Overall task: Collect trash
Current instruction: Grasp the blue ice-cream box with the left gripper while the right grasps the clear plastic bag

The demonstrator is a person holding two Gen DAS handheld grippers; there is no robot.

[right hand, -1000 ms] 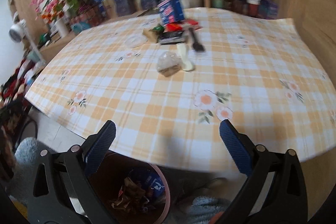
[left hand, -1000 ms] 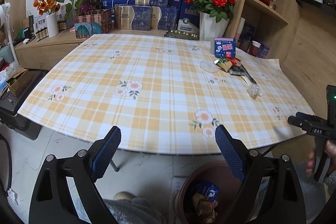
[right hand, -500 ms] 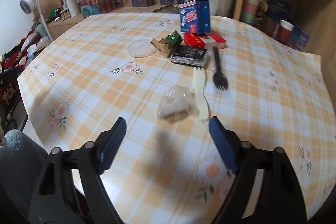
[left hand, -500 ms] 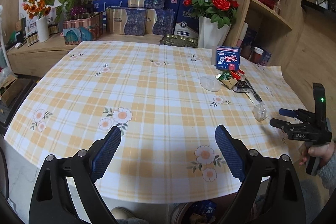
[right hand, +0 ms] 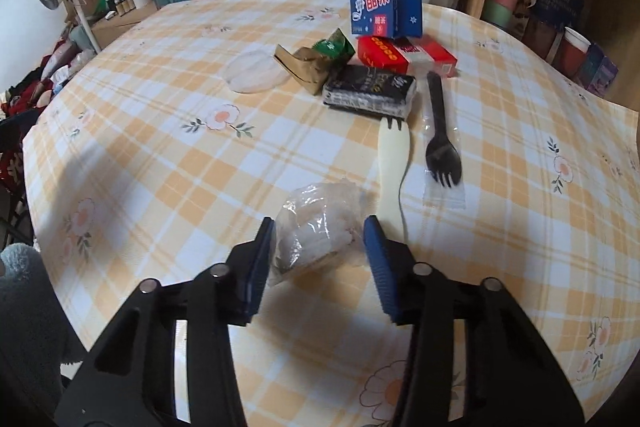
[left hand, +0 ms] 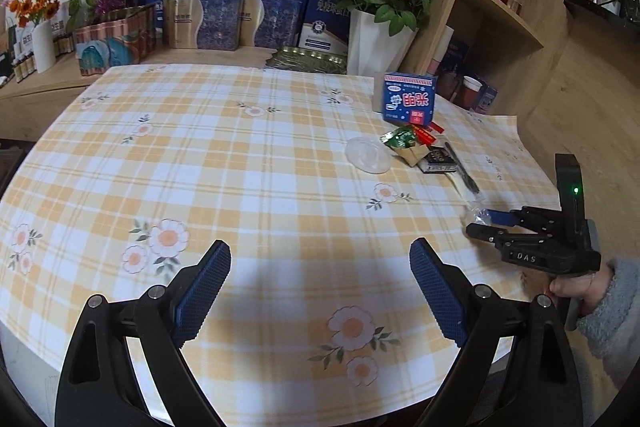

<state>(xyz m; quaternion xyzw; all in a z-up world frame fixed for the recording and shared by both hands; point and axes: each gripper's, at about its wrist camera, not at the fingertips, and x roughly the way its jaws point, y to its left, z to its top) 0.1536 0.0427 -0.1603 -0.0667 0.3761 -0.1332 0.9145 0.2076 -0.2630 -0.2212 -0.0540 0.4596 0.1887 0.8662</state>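
My right tongs (right hand: pixel 320 259) have come in from the tabletop (right hand: pixel 160 163) edge to the bag (right hand: pixel 316 227).
They are closing around it, not yet clamped; my left tongs (left hand: pixel 320 291) hang spread apart, empty.

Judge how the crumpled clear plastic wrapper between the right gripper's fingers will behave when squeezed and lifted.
The crumpled clear wrapper looks thin and creased, so it will probably squash as the right gripper closes round it. It seems nearly empty, so likely very light. Its glossy film might slip, though the ribbed pads should help.
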